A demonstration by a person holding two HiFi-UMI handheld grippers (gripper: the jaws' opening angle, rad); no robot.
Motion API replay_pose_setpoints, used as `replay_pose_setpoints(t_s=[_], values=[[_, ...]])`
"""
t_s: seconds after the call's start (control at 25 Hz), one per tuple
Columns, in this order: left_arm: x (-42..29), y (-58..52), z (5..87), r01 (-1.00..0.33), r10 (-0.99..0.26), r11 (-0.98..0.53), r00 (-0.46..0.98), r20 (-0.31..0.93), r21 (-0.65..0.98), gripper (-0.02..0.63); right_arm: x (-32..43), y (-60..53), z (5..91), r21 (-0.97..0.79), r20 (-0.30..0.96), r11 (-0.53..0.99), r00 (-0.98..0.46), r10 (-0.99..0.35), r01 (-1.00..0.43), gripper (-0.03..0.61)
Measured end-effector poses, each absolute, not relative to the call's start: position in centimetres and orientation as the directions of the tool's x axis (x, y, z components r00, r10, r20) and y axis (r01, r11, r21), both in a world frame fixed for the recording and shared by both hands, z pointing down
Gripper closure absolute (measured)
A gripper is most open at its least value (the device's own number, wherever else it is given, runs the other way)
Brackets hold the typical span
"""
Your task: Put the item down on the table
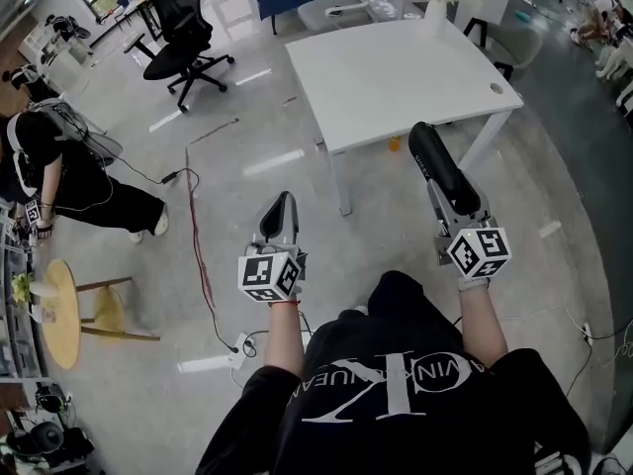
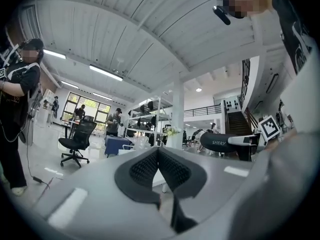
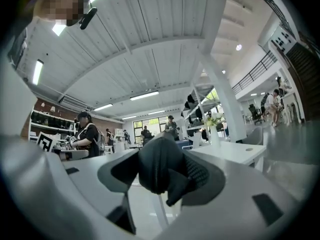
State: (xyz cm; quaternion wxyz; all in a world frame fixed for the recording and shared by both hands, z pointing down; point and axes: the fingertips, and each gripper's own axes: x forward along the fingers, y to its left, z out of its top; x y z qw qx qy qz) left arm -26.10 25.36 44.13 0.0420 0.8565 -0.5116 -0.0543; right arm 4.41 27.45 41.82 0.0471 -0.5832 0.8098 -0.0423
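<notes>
The black item is clamped in the right gripper, with its long axis pointed forward past the jaws. The table is seen just ahead. The left gripper, closed and empty, is placed farther off.

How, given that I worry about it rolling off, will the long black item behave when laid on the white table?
The long black item looks rounded along its length, so it may roll if laid sideways. It juts well past the right tongs without sagging, so it is probably stiff. Its finely textured skin likely resists slipping.
</notes>
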Motion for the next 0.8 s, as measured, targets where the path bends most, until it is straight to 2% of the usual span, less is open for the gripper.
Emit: replay_pose_setpoints(t_s=[0.36, 0.8], values=[[-24.3, 22.9, 45.2, -0.856, -0.868, -0.493, 0.495, -0.027, 0.16, 0.601, 6.0, 25.6, 42.5, -0.158, -0.011, 0.285, -0.287, -0.958, -0.945, 0.325], [-20.8, 13.5, 45.0, -0.858, -0.87, -0.488, 0.492, -0.017, 0.158, 0.601, 9.6, 16.3, 43.1, -0.201, -0.01, 0.283, -0.287, -0.958, -0.938, 0.325]])
